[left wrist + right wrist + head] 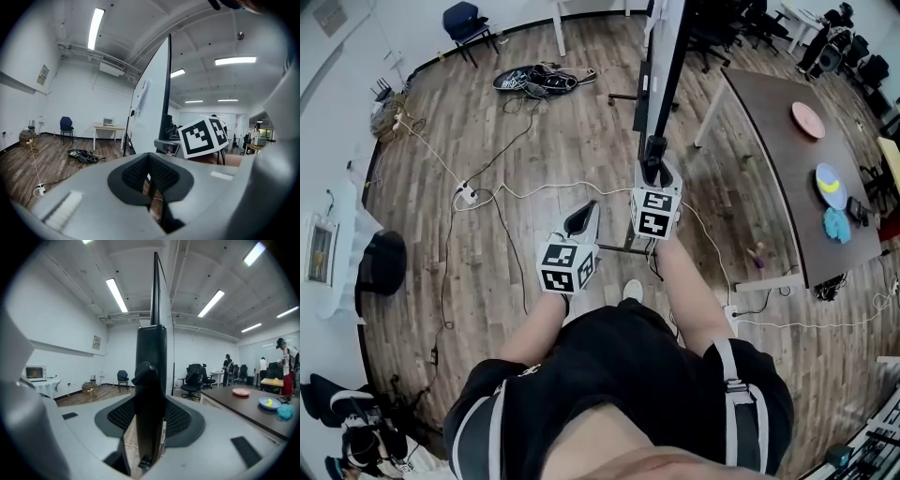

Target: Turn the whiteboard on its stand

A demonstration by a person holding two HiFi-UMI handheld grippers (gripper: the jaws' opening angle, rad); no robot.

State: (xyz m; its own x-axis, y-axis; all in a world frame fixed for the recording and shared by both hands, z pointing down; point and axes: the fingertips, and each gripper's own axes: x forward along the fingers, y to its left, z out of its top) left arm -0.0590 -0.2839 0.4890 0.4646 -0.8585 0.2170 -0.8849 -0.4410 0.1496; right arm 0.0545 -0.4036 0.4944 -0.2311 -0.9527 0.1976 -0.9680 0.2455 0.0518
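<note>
Well, I judge the turn barely begun: my right gripper point(654, 173) has hold of the whiteboard point(662, 66), and that is about all that is settled. Its jaws are clamped on the black upright point(151, 380) at the whiteboard's near edge, with a pad pressed to each side of it. The whiteboard stands straight ahead of me, edge-on, its thin rim running up and away from my grip. Whether it has swung at all I cannot tell from how it stands. What is left, as I read it, is the swing itself.

My right forearm reaches forward to the whiteboard's edge. My left gripper point(579, 220) hangs nearer my body, to the left of the whiteboard and apart from it, jaws drawn together with nothing between them. A dark table point(769, 141) sits to the right of the whiteboard.
</note>
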